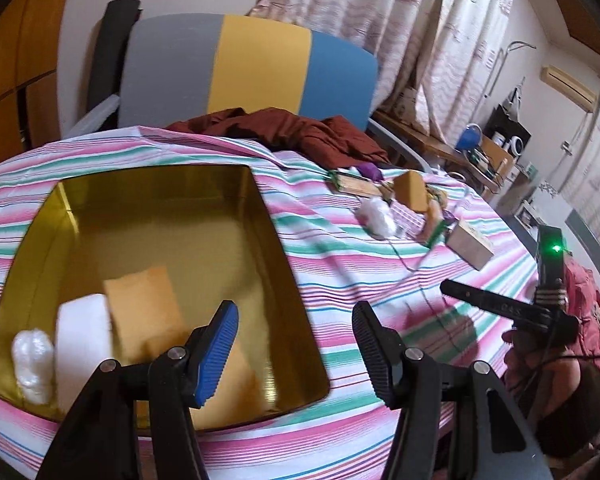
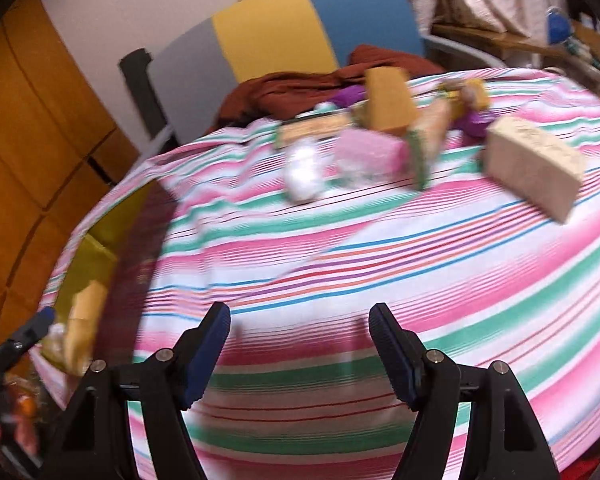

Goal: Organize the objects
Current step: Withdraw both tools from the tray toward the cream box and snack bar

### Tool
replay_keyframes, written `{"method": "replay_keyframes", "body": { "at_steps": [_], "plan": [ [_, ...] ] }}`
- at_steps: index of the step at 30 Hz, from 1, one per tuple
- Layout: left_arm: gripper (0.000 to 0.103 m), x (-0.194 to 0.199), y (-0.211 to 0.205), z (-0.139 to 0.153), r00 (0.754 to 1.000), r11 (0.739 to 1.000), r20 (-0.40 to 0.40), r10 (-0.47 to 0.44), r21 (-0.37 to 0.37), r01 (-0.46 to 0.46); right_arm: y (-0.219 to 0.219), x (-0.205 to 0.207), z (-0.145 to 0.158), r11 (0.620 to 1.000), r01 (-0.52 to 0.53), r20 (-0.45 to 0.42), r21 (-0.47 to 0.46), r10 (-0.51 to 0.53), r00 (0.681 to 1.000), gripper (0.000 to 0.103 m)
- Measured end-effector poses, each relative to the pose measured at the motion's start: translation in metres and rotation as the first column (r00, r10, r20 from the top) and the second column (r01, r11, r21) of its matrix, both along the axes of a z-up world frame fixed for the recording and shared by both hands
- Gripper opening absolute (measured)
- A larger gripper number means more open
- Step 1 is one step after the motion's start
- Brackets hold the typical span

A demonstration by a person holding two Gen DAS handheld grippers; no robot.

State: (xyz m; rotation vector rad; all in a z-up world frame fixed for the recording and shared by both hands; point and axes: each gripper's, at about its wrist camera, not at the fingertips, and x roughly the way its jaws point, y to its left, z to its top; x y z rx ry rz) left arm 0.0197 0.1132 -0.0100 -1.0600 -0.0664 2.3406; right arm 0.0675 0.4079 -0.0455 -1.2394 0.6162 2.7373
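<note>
Sorting is mid-way: the gold tin (image 1: 100, 216) on the striped cloth (image 1: 340, 272) already holds an orange pad (image 1: 144, 308), a white block (image 1: 82, 344) and a white wad (image 1: 32, 364), while a heap of loose things (image 2: 380, 136) lies well away from the tin, toward the far edge of the cloth. That heap includes an orange block (image 2: 390, 100), a pink box (image 2: 368, 152), a white bundle (image 2: 304, 172) and a tan box (image 2: 536, 164) set a little apart from the rest.

Left gripper (image 1: 294, 356) hangs over the tin's near rim with its jaws parted and nothing between them. Right gripper (image 2: 300, 356) is over bare cloth between tin and heap, aimed at the heap, its jaws likewise apart and empty. The right wrist view is smeared by motion, so small items in the heap cannot be told apart.

Judged from this, the step in hand is a reach for the next piece, nothing being carried. The next move calls for picking one item at the heap's near edge, probably the white bundle or pink box, setting the jaws astride it without nudging its neighbours, then closing and carrying it to the tin's free space.
</note>
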Motion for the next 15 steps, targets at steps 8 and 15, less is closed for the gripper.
{"method": "replay_keyframes", "body": {
  "at_steps": [8,15],
  "plan": [
    [0.069,0.006,0.039,-0.004,0.994,0.994,0.031,-0.1,-0.029,0.101,0.087,0.022,0.013,0.979,0.158,-0.042,0.132,-0.154,0.987,0.087],
    [0.071,0.008,0.072,-0.006,0.979,0.98,0.069,-0.192,-0.046,0.195,0.155,0.009,0.029,0.938,0.245,-0.11,0.245,-0.224,0.968,0.093]
  ]
}}
